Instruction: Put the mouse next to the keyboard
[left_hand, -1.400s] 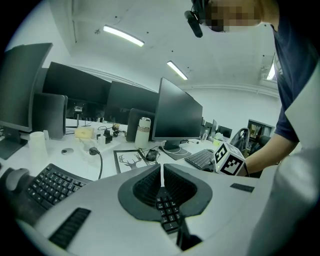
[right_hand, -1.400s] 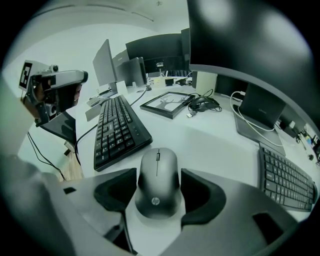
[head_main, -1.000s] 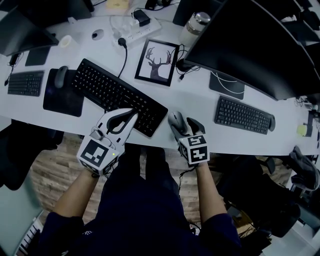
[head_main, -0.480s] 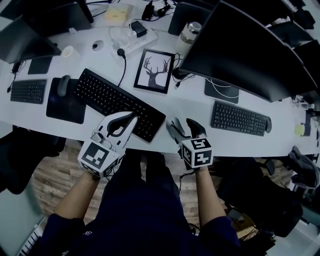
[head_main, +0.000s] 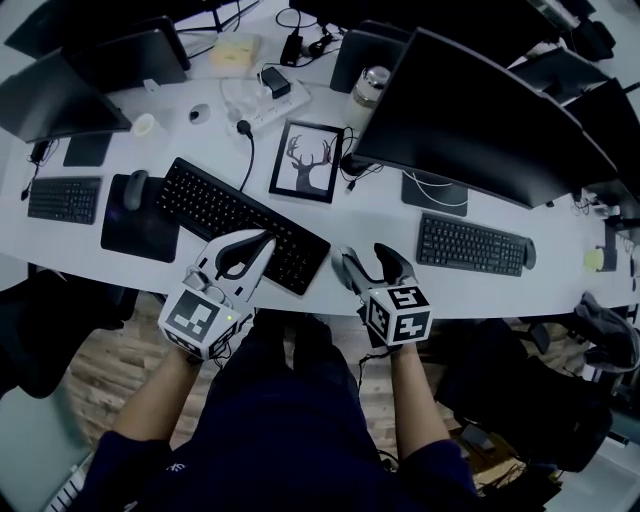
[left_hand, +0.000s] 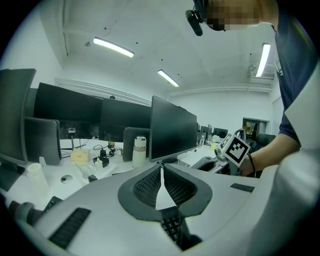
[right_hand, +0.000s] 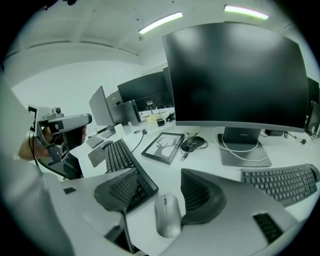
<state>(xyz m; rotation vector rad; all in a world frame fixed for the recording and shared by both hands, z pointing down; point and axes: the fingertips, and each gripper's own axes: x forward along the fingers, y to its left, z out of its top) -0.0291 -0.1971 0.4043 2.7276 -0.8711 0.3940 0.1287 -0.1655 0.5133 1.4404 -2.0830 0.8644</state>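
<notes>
A grey mouse (right_hand: 167, 215) lies on the white desk (right_hand: 205, 160) just right of the long black keyboard (right_hand: 122, 160). My right gripper (right_hand: 159, 177) stands open astride it; the mouse lies close to the right pad, and I cannot tell whether they touch. In the head view the mouse (head_main: 347, 267) sits at the keyboard's (head_main: 235, 222) near right corner, with the right gripper (head_main: 367, 262) over it at the desk's front edge. My left gripper (head_main: 262, 240) hovers over the keyboard's near end. It is shut and holds nothing, its pads (left_hand: 161, 167) meeting.
A framed deer picture (head_main: 305, 160) lies behind the keyboard. A large monitor (head_main: 480, 110) stands at the right with a second keyboard (head_main: 470, 245) in front of it. A black wired mouse (right_hand: 192, 144) rests by the monitor stand. A mouse pad (head_main: 140, 215) lies at the left.
The head view has tilted, so the desk sits lower in the picture. Both grippers keep their places relative to the keyboard and mouse.
</notes>
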